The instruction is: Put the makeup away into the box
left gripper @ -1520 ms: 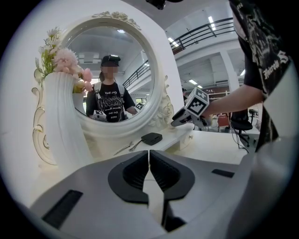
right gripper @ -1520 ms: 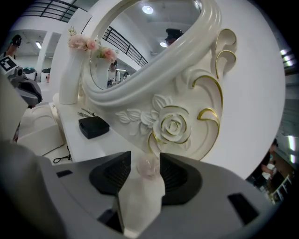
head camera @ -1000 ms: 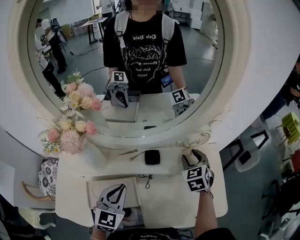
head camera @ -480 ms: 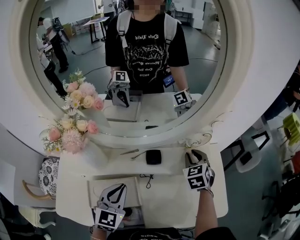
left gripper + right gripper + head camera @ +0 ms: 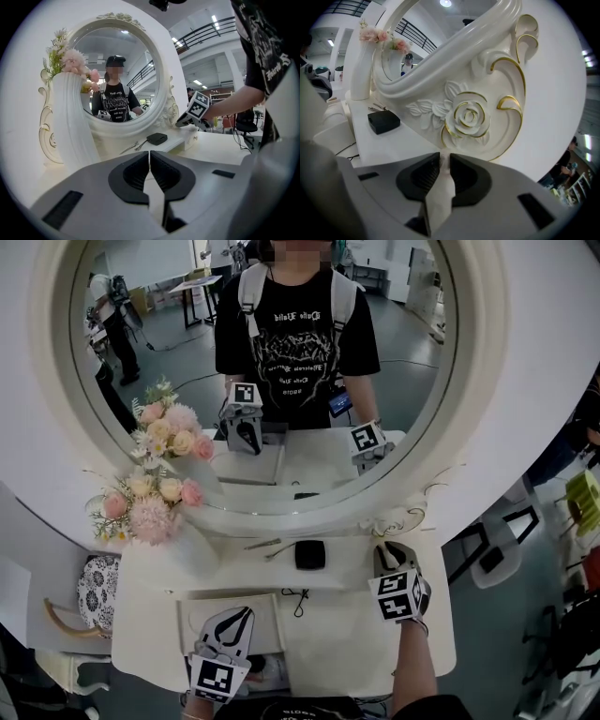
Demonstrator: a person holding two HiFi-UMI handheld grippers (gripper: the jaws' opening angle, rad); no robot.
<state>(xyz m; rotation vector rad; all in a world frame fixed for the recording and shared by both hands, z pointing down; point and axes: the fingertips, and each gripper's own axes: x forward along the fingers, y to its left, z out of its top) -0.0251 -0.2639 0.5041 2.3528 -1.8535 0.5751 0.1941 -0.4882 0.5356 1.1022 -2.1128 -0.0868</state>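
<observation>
On the raised white shelf under the mirror lie a black compact [image 5: 309,554] [image 5: 383,121] [image 5: 156,138] and thin metal tools [image 5: 265,545] [image 5: 133,146]. At the shelf's right end, against the carved rose, is my right gripper [image 5: 382,551] [image 5: 445,159]. Its jaws have just been closing, and a small pale item [image 5: 444,162] is pinched between the tips; I cannot tell what it is. My left gripper [image 5: 246,613] [image 5: 149,157] hangs shut and empty over the open box [image 5: 192,615] at the table's front left.
A tall white vase with pink flowers [image 5: 155,507] stands at the shelf's left end. The round mirror frame [image 5: 469,456] rises right behind the shelf. A thin black cable [image 5: 295,596] lies on the tabletop between the grippers. A patterned bag [image 5: 94,592] sits left of the table.
The right gripper's jaws have drawn together at the shelf's right end. Both hands stay where they were; the compact and the tools have not moved.
</observation>
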